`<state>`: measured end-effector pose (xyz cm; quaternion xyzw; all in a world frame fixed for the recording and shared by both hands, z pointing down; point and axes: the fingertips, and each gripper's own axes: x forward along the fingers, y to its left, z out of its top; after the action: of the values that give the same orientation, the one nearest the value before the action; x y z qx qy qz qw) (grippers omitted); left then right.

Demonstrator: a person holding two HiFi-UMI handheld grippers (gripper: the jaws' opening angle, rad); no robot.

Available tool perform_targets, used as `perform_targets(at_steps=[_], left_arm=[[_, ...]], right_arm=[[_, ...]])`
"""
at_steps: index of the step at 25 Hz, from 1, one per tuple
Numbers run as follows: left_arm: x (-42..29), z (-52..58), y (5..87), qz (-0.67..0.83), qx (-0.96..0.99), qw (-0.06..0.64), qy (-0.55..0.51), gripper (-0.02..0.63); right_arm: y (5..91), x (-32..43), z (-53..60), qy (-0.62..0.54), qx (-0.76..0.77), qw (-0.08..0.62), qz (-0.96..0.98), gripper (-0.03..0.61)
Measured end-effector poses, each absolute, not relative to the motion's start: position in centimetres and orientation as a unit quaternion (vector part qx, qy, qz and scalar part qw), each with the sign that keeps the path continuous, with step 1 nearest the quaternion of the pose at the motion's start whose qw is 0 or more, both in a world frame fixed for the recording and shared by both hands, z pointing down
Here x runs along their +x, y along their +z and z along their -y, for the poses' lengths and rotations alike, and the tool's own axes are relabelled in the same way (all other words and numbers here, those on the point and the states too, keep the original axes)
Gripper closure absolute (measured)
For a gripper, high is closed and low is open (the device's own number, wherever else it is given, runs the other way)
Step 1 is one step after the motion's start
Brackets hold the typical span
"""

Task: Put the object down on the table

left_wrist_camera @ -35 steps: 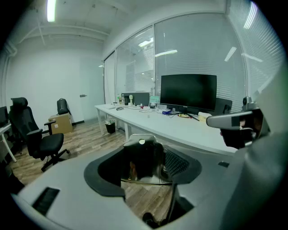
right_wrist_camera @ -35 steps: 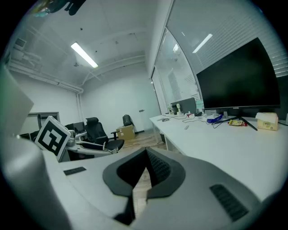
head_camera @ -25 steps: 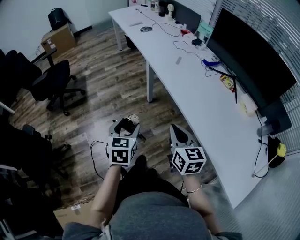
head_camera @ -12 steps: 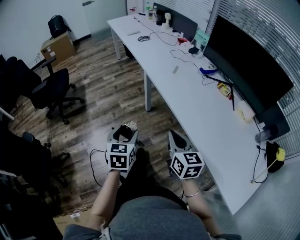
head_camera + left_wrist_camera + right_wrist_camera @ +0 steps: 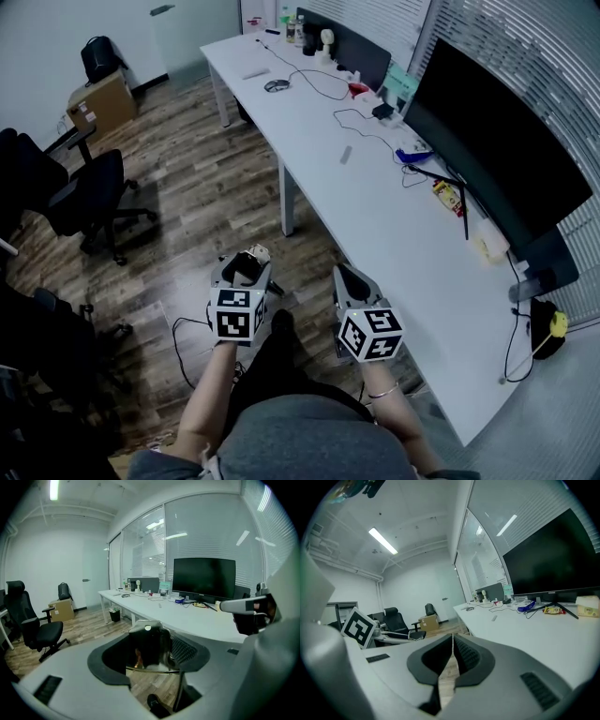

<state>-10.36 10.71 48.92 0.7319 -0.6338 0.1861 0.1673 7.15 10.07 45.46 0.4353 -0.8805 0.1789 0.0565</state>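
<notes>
**Dark glossy object clamped in my left gripper**

I am holding the object [image 5: 147, 641], pale-capped, in my left gripper [image 5: 151, 654] over the wooden floor [image 5: 187, 187], beside the white table [image 5: 375, 197]. My right gripper [image 5: 452, 660] is pressing its jaws together on nothing. Cables [image 5: 323, 80] and a black monitor [image 5: 497, 141] are lying along the table's far side.
</notes>
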Motion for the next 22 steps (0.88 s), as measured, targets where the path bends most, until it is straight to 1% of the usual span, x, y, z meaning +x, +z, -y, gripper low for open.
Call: perform_targets(at_steps=[11, 22], left_arm=[[-14.4, 0.7, 48.2, 0.626, 0.741, 0.167, 0.178, 0.333], [-17.1, 7.9, 47.6, 0.604, 0.760, 0.162, 0.174, 0.333]], right_arm=[[44.3, 3.6, 0.9, 0.174, 0.456, 0.055, 0.871, 0.574], [44.0, 0.4, 7.6, 0.175, 0.474, 0.060, 0.861, 0.574]])
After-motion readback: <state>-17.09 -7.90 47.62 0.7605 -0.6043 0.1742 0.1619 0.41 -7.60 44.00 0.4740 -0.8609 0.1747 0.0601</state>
